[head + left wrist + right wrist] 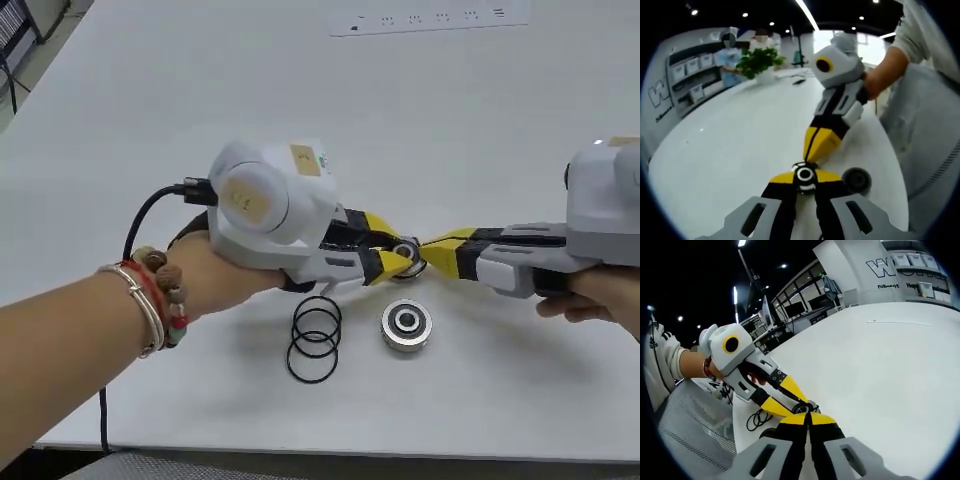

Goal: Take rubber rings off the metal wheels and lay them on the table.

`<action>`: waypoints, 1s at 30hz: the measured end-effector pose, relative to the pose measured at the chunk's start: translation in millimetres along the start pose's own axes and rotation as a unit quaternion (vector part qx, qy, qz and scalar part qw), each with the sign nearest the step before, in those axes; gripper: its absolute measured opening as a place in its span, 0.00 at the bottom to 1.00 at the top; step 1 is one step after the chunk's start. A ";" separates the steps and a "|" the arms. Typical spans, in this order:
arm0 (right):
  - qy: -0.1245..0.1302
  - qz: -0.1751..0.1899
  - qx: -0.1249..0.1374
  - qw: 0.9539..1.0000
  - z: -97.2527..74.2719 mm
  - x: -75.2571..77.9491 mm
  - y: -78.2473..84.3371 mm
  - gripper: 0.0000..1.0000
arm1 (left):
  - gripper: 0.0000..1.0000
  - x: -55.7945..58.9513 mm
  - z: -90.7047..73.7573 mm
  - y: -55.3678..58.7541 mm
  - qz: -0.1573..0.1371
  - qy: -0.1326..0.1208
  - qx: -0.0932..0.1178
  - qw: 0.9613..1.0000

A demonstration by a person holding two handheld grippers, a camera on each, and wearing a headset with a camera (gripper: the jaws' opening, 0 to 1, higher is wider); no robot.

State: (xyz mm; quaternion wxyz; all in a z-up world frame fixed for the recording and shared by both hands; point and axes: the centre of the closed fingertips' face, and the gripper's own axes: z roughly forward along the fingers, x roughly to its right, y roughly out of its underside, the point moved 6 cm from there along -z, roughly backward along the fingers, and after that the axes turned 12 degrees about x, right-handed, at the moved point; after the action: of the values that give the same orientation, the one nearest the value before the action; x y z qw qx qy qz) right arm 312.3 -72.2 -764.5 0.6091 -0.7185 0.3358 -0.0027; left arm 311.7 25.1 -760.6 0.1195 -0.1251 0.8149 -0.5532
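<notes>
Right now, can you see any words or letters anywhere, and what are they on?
"W": big letter on the wall; the rest is unclear.
Small words beneath it: too blurred to read.
Paper sheet on the table: print too small.
Sticker on the left gripper: unreadable.

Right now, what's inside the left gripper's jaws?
A metal wheel, clamped between the left gripper's yellow tips. The right gripper's shut tips meet its edge. The jaws cover its rim, so any rubber ring there is hidden.
</notes>
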 end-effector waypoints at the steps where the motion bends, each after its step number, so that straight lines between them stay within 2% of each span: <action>1: -0.001 0.000 0.000 1.000 -0.4 -0.1 0.0 0.00 | 0.14 0.2 -0.1 0.0 0.000 0.000 0.000 1.000; 14: -0.012 -0.010 0.004 1.000 0.9 -6.2 -1.6 0.00 | 0.14 3.8 0.0 -1.8 0.005 0.001 -0.002 1.000; 19: -0.008 -0.010 0.000 1.000 -0.9 -3.3 -1.3 0.00 | 0.14 5.2 0.4 -3.2 0.026 0.000 -0.007 1.000; 26: -0.014 -0.009 0.007 1.000 -0.6 -8.3 -5.3 0.00 | 0.14 4.0 1.4 -3.8 0.045 0.001 -0.014 0.999; 30: -0.009 -0.012 0.004 1.000 -2.2 -6.2 -6.5 0.00 | 0.14 3.5 -0.7 -5.8 0.054 0.005 -0.028 0.998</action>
State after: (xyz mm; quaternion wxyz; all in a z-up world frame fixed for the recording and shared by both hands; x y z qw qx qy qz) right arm 309.8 -70.9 -755.7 0.6145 -0.7204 0.3216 -0.0054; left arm 308.7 22.5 -755.1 0.1414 -0.0810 0.8360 -0.5240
